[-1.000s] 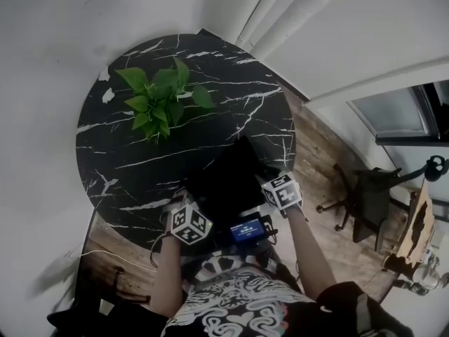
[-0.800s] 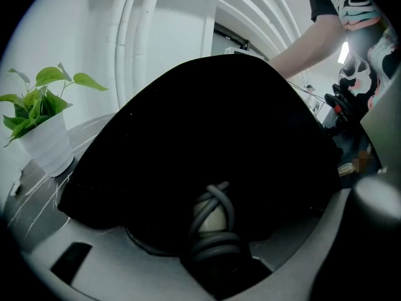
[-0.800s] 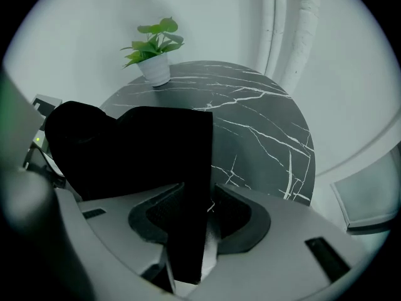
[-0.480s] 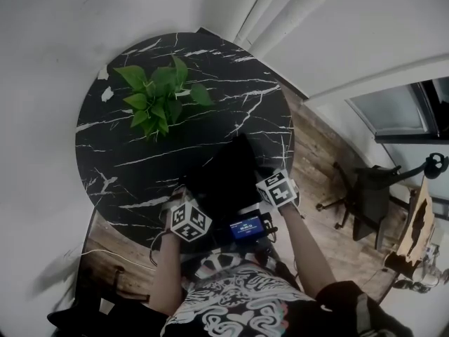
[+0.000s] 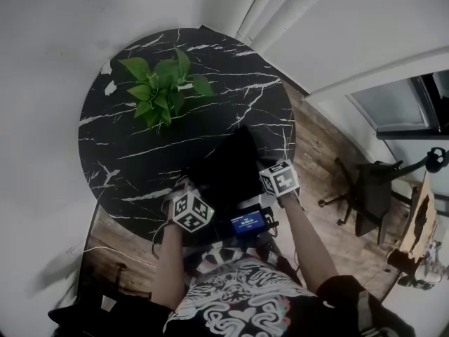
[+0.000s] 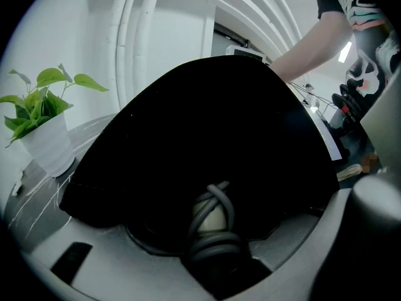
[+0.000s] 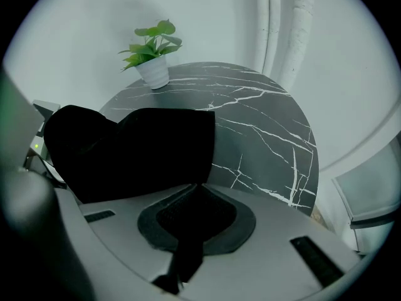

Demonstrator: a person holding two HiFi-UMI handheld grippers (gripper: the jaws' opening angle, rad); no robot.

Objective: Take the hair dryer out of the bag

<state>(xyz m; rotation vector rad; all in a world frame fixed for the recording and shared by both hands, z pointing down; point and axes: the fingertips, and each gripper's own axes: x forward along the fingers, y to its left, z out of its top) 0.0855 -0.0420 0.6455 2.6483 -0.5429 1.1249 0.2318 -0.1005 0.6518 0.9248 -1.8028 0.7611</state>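
Where white walls (image 5: 56,62) close in on the far and left sides, wood floor (image 5: 316,146) open on the right only. Round black marble bench (image 5: 231,97), white-veined, mostly bare across the middle and along the far rim. Chair (image 5: 368,195) well apart, off right. Black bag (image 5: 224,170) at near edge, between both tongs. Potted plant (image 5: 160,90) far left, well apart from bag. Right tongs (image 7: 195,193) clamped on a fold of bag fabric. Left tongs (image 5: 184,187) spread wide at bag mouth, gripping nothing. Hair dryer (image 6: 210,215) inside that mouth, grey cord (image 6: 219,246) wrapped round it.
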